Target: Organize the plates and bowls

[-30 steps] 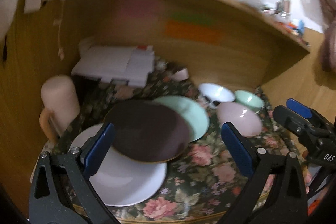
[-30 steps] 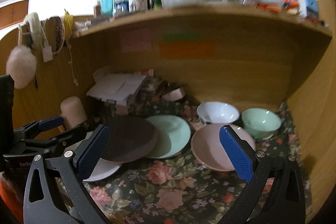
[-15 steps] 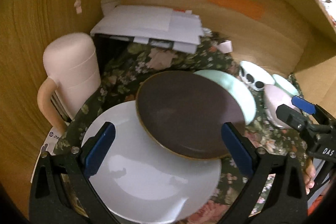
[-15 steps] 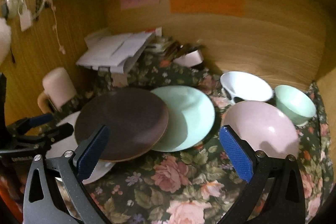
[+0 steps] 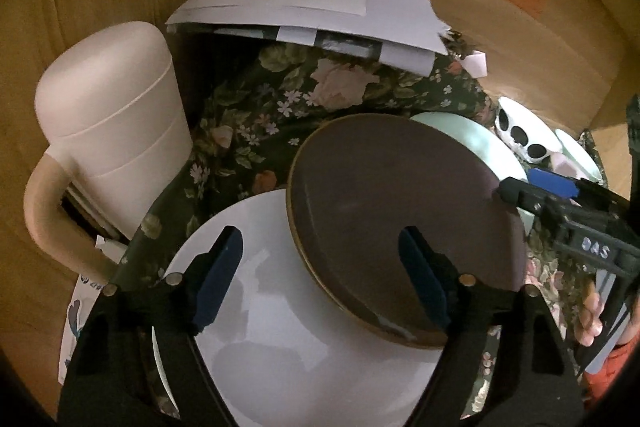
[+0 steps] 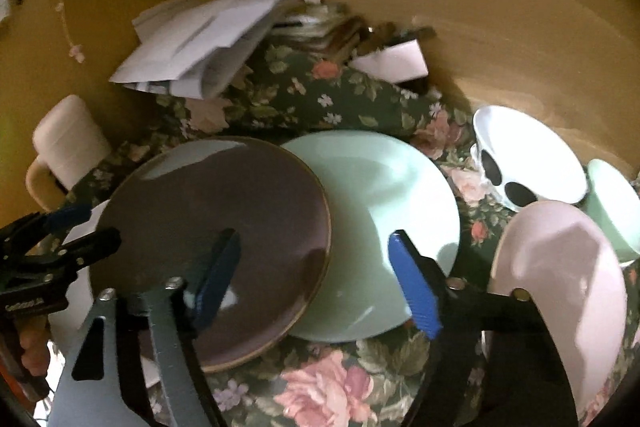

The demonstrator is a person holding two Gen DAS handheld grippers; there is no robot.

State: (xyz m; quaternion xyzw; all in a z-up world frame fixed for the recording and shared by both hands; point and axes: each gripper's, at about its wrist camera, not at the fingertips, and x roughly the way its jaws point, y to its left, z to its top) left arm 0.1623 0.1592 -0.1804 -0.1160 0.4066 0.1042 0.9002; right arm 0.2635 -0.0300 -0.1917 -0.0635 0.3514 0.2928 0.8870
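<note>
A dark brown plate (image 5: pixel 396 211) leans across a white plate (image 5: pixel 288 339) and a mint green plate (image 6: pixel 384 227). My left gripper (image 5: pixel 320 279) is open, low over the white plate beside the brown plate's near edge. My right gripper (image 6: pixel 316 279) is open over the overlap of the brown plate (image 6: pixel 224 239) and the green plate. A pink bowl (image 6: pixel 560 275), a white spotted bowl (image 6: pixel 524 163) and a mint bowl (image 6: pixel 616 203) sit at the right. The right gripper shows in the left wrist view (image 5: pixel 552 195).
A cream lidded mug (image 5: pixel 108 131) stands at the left wall. A stack of white papers (image 5: pixel 308 7) lies at the back. A floral cloth (image 6: pixel 320 387) covers the desk. Wooden walls close in at left, back and right.
Both grippers have moved forward and down towards the plates, which now fill the views. The plates and bowls have not moved.
</note>
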